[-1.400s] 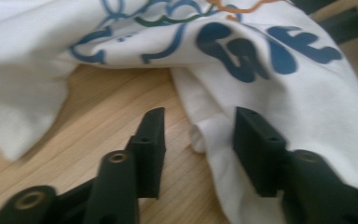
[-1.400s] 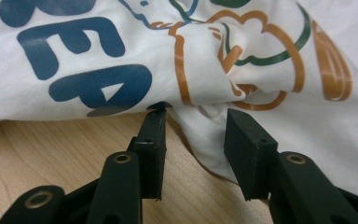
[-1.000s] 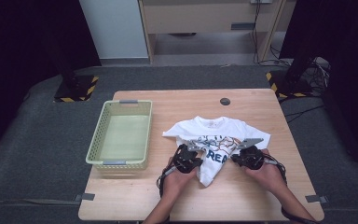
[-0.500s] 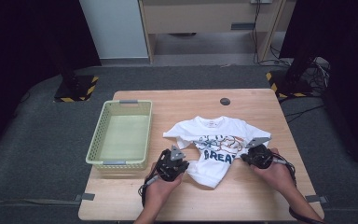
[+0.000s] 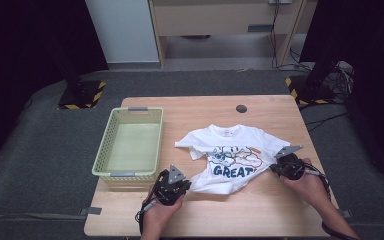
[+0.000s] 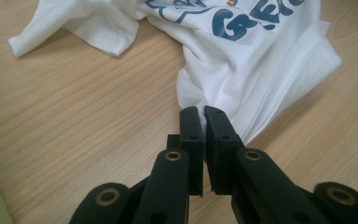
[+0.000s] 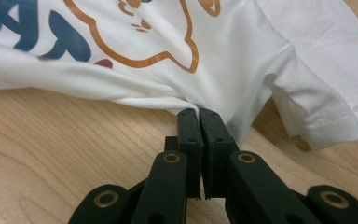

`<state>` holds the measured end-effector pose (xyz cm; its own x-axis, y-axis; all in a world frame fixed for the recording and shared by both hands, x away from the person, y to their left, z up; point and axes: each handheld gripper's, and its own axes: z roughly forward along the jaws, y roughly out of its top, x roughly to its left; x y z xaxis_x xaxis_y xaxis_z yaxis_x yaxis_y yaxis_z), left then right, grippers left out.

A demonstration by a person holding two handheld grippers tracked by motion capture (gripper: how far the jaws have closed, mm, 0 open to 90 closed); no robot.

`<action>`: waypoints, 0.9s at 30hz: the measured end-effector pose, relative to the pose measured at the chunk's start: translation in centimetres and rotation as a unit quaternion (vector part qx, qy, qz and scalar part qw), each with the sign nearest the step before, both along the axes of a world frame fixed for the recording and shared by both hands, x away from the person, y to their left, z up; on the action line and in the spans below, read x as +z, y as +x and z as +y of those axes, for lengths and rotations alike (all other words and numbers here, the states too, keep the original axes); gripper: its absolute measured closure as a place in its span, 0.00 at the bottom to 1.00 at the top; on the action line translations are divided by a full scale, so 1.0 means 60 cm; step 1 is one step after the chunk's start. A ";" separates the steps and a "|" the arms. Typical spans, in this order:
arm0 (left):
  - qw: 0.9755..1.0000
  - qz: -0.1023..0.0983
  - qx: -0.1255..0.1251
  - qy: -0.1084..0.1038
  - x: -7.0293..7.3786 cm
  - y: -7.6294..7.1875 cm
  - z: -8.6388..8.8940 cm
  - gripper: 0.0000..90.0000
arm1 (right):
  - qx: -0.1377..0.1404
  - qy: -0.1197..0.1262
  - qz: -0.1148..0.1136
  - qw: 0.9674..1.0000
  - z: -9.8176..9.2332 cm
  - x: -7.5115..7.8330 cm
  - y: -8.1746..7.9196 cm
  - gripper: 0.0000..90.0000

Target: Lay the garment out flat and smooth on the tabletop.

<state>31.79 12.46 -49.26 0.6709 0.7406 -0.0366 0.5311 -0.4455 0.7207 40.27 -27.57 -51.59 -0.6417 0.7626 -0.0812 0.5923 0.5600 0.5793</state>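
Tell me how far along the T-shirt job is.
Done: both grippers are clamped on the white T-shirt, the left gripper and right gripper each pinching its near edge. In hand: the shirt lies print-up but rumpled on the table, partly spread. Left: probably smoothing or folding it; the green basket holds nothing.

Wooden table (image 5: 260, 107) on grey carpet (image 5: 40, 165); pale wooden cabinet (image 5: 220, 20) behind; dark curtains (image 5: 25, 45) at sides.
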 end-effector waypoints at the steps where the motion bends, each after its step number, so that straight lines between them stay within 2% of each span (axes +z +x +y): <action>1: 1.000 0.001 0.000 0.000 -0.004 0.000 -0.004 0.96 | 0.001 0.006 -0.001 1.000 0.001 0.001 -0.001 0.93; 4: 1.000 -0.003 0.000 0.007 -0.017 -0.001 -0.016 0.96 | 0.003 0.024 -0.025 0.999 0.008 0.009 -0.011 0.76; 6: 1.000 -0.006 -0.001 0.017 -0.023 -0.002 -0.021 0.96 | 0.009 0.030 -0.033 0.999 0.013 0.015 -0.019 0.69; 8: 1.000 -0.009 0.001 0.024 -0.027 -0.003 -0.021 0.95 | 0.023 0.036 -0.038 0.998 0.019 0.023 -0.036 0.71; 9: 1.000 -0.008 0.002 0.022 -0.028 -0.003 -0.020 0.95 | 0.023 0.036 -0.038 0.998 0.019 0.023 -0.036 0.71; 12: 1.000 -0.008 0.008 0.019 -0.032 -0.006 -0.017 0.94 | 0.044 0.055 -0.034 0.997 0.027 0.028 -0.059 0.82; 14: 1.000 -0.007 0.011 0.022 -0.034 -0.006 -0.014 0.94 | 0.063 0.068 -0.032 0.995 0.036 0.024 -0.077 0.89; 16: 1.000 -0.006 0.015 0.019 -0.036 -0.005 -0.012 0.94 | 0.082 0.070 -0.028 0.994 0.048 0.017 -0.092 0.91; 21: 0.999 -0.003 0.016 0.029 -0.044 -0.004 -0.012 0.94 | 0.120 0.069 -0.023 0.990 0.082 0.003 -0.118 0.88; 27: 0.999 0.001 0.019 0.038 -0.055 -0.005 -0.011 0.92 | 0.150 0.079 -0.029 0.985 0.113 -0.004 -0.128 0.79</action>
